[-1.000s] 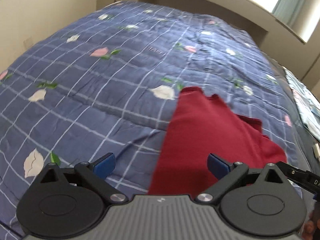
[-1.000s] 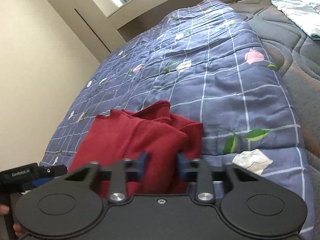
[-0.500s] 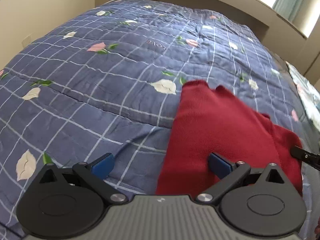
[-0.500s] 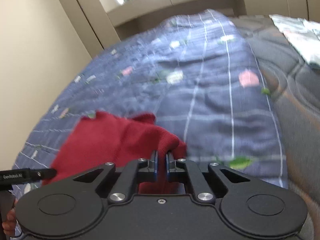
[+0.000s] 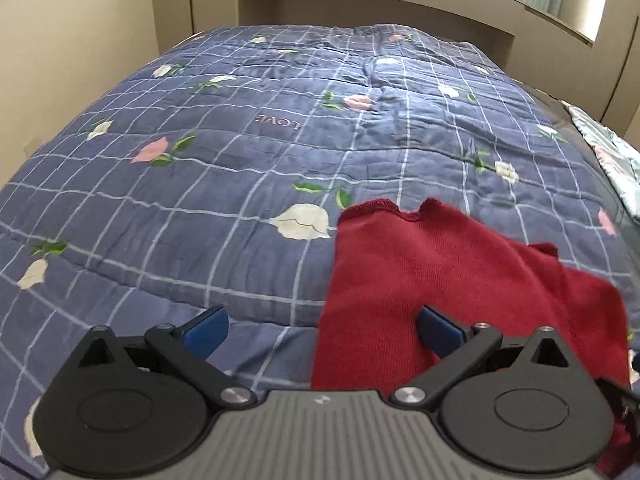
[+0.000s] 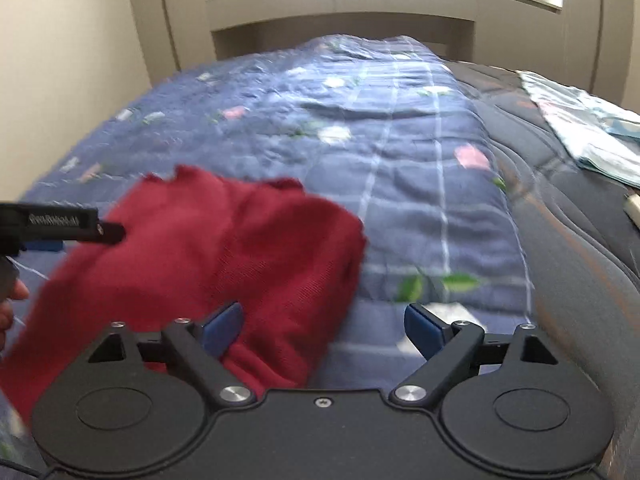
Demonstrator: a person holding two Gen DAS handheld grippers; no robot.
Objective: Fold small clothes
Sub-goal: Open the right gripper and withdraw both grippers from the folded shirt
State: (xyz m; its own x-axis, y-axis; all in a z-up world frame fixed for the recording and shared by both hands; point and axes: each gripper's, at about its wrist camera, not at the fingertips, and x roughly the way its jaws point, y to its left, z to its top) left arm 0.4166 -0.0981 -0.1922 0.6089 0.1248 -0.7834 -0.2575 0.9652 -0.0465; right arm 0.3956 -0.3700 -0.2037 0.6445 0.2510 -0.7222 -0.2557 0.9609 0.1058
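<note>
A dark red knit garment [image 5: 440, 272] lies folded over on the blue checked quilt [image 5: 200, 184]. My left gripper [image 5: 322, 330] hovers open over its near left edge, the right pad above the cloth and the left pad above bare quilt. In the right wrist view the garment [image 6: 220, 248] fills the lower left. My right gripper [image 6: 323, 330] is over its right edge with the jaws opening wide; cloth lies below the left pad, nothing is pinched. The left gripper's black finger [image 6: 80, 226] and a person's hand [image 6: 8, 304] show at the left edge.
The quilt [image 6: 400, 152] covers most of the bed. A dark quilted mattress [image 6: 560, 264] is bare along the right side, with a pale patterned cloth [image 6: 592, 136] on it. A beige wall runs along the left and a headboard [image 5: 360, 12] at the far end.
My right gripper, shut on a fold of the red garment before, has opened wide and let it go. The cloth now lies flatter. My left gripper stayed open and shifted slightly.
</note>
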